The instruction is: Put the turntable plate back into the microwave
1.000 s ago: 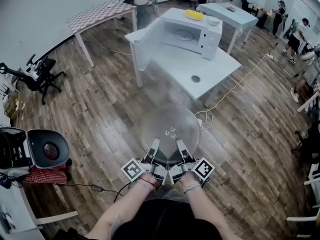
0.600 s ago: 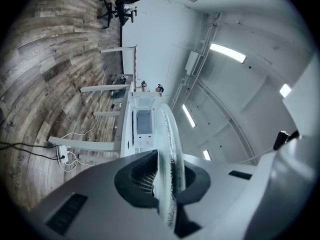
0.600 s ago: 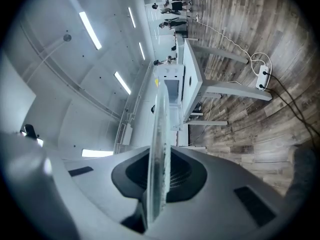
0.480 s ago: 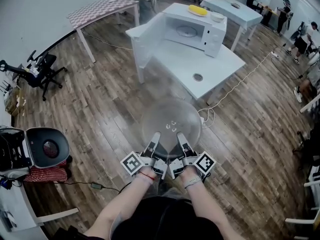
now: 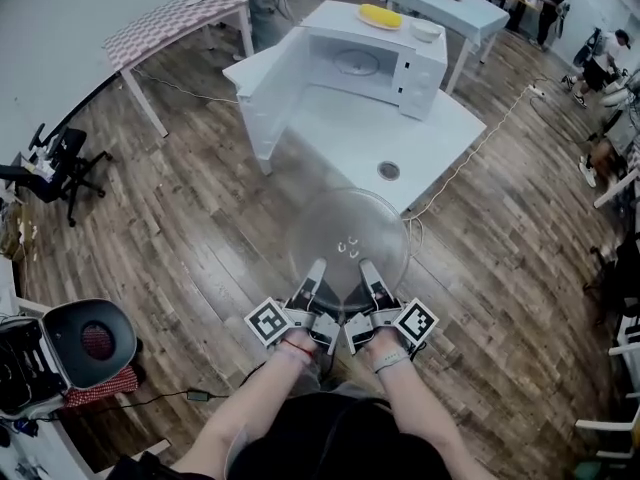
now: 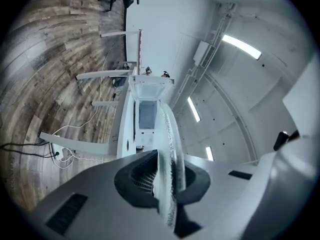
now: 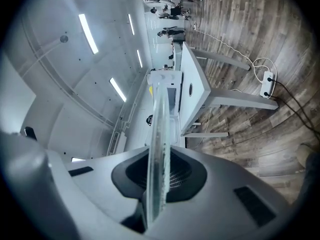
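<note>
I carry a clear round glass turntable plate [image 5: 348, 233] flat in front of me, above the wooden floor. My left gripper [image 5: 314, 273] is shut on its near rim at the left, and my right gripper [image 5: 368, 270] is shut on the near rim at the right. In each gripper view the plate [image 6: 169, 149] [image 7: 159, 134] shows edge-on, clamped between the dark pads. The white microwave [image 5: 370, 58] stands ahead on a white table [image 5: 345, 128] with its door [image 5: 270, 93] swung open to the left. A roller ring [image 5: 356, 63] lies inside the cavity.
A yellow object [image 5: 380, 15] and a small bowl [image 5: 426, 30] sit on top of the microwave. A cable and power strip [image 5: 415, 230] lie on the floor by the table's near corner. A black office chair [image 5: 60, 158] stands left. People stand at the far right [image 5: 605, 53].
I have moved closer to the table with the plate held in both grippers; the microwave and table now look nearer and larger. Both grips are unchanged.
</note>
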Tool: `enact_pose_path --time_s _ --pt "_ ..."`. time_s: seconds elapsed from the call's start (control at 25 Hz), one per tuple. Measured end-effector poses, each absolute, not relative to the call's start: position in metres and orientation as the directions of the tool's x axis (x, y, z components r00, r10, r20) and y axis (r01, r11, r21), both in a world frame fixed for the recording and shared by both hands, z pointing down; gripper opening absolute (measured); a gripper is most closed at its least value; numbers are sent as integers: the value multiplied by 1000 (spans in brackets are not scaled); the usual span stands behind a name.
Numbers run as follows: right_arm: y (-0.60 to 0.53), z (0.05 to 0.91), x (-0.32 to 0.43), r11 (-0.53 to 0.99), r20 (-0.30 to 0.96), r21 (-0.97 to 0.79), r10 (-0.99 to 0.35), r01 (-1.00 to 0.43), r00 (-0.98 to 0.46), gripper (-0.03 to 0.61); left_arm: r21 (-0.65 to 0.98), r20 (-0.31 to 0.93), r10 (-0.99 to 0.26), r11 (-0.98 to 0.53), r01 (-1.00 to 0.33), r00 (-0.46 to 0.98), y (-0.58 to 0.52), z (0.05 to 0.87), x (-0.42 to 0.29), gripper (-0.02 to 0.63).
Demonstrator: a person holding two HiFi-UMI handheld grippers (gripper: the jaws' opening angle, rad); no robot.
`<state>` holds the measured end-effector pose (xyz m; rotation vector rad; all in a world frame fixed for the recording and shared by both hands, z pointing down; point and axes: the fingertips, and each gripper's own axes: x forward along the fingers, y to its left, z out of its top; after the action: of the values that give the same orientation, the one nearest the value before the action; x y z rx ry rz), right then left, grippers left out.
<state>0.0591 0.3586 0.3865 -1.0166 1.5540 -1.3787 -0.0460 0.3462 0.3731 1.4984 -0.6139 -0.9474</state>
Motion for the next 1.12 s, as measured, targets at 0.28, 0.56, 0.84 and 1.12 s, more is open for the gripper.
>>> enact_pose_path --time_s 0.28,0.56,0.84,1.12 --pt "306 389 54 71 -53 -997 -945 -44 -323 41 979 -198 -810 -138 150 551 290 378 -50 32" --pt "263 395 52 60 -44 -997 -959 -50 -279 40 981 -192 -782 -131 145 593 242 383 -52 32" --pt "233 401 48 56 -44 -997 -972 -49 -231 40 981 -192 -746 -118 158 637 207 386 -55 32" --pt "225 406 41 37 -24 -997 -977 -61 -212 41 981 -184 -743 -94 172 644 197 393 -61 32"
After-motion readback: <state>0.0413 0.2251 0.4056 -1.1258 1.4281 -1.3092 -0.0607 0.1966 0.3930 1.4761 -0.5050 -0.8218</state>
